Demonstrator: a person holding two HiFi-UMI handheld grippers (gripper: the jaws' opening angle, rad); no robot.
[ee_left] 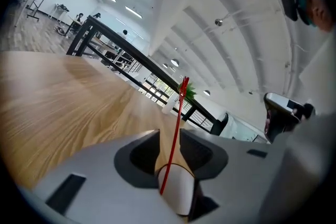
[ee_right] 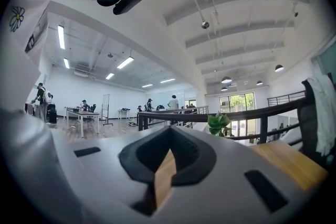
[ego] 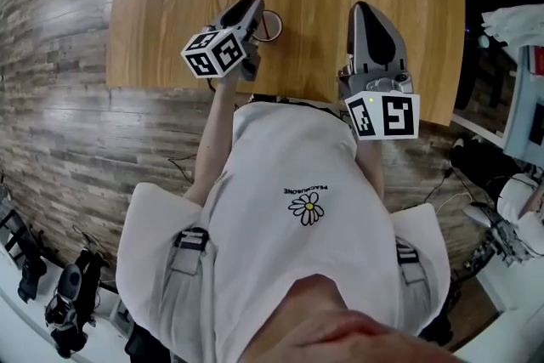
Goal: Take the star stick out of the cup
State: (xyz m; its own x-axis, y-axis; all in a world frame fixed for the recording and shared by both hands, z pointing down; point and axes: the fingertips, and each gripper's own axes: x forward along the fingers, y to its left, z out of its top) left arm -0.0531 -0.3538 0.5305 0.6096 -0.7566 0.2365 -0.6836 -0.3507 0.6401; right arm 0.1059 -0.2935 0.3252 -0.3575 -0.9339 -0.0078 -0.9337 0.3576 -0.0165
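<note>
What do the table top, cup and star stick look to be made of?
Table top: wood or wood-look laminate, satin; light grain streaks show. Cup: smooth white, thin-walled, perhaps paper or plastic; can't tell which. Star stick: thin red rod with star outline, likely plastic or wire.

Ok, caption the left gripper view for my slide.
Left tool, jaws apart, flanks the red star stick standing in the white cup on the wooden table.

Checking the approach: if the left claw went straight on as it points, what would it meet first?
Likely the red star stick, standing in the white cup between its open jaws; depth is unclear.
</note>
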